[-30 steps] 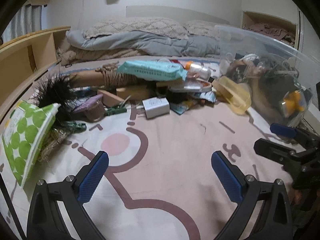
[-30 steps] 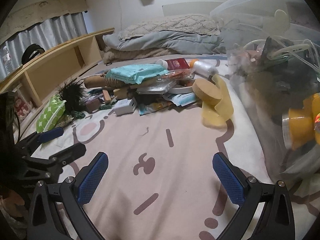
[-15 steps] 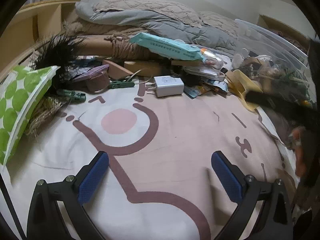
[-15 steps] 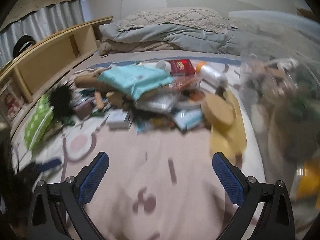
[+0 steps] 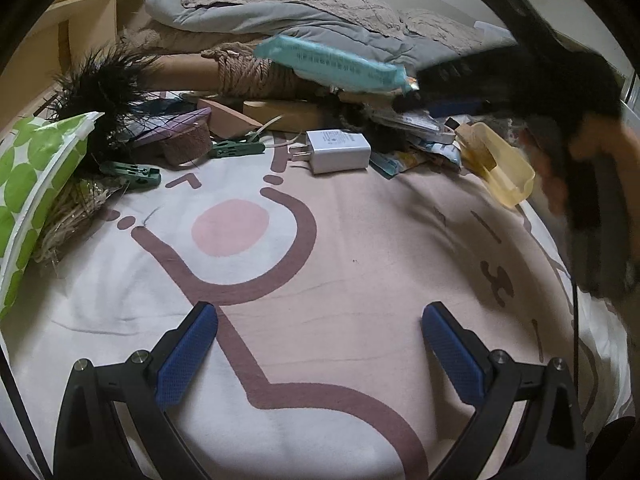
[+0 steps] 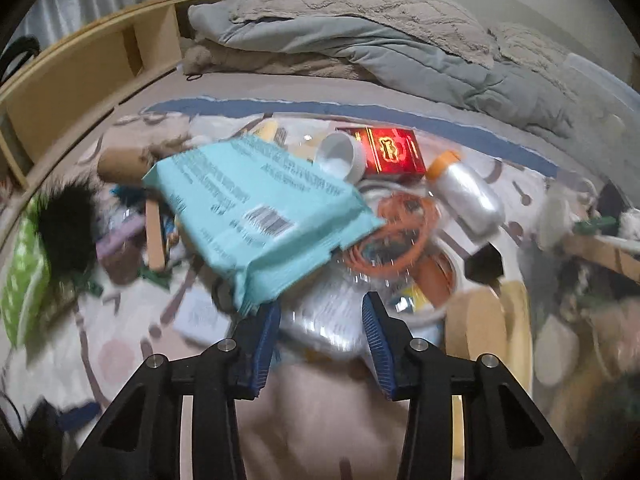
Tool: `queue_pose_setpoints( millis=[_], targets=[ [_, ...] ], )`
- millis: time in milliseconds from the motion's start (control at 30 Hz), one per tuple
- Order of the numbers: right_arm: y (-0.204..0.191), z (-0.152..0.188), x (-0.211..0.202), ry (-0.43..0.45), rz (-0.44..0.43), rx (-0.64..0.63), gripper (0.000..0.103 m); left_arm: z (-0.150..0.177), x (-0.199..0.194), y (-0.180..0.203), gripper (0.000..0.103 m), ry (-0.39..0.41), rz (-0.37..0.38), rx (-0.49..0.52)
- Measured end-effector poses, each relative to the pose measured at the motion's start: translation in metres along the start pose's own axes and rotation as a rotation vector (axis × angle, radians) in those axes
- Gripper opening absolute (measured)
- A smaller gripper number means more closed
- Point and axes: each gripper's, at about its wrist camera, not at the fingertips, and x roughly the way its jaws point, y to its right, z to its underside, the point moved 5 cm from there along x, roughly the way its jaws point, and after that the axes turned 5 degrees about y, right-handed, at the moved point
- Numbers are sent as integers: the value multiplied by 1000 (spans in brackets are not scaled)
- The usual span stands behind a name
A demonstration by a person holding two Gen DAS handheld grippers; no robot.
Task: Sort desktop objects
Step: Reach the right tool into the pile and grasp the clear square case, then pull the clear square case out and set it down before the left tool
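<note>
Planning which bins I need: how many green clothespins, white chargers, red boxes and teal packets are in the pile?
Green clothespins: 2
White charger: 1
Red box: 1
Teal packet: 1
Total: 5

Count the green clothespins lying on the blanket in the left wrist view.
2. One green clothespin lies beside the straw by the polka-dot bag; the other sits left of the white charger. More may be buried in the pile.
</note>
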Motion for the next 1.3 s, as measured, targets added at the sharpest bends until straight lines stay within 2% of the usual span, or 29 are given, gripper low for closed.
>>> queue_pose_setpoints(
  millis=[100,267,433,633,700,833,1067,1233,1300],
  targets=[
    [6,-17,6,7,-23,63,42,0,1,-1,103,-2,3,-2],
    [21,-41,25,0,-2,144,42,0,3,-1,103,-6,3,1],
    [37,-40,52,-50,2,213,42,0,6,-1,103,-10,10,-3],
    [41,-13,44,-68,-49,252,42,-1,7,-2,103,-14,11,-6],
    [34,-2,38,-88,-57,218,42,-1,7,-2,103,-16,13,-10],
    [23,26,16,-75,-5,97,42,0,9,-2,103,-26,26,-22],
    [36,68,-30,-61,-32,155,42,0,9,-2,103,-28,32,-29],
    [40,98,-46,-76,-51,196,42,-2,10,-3,103,-27,39,-38],
    [41,110,-59,-81,-106,246,42,-3,10,-4,103,-26,42,-41]
  ],
)
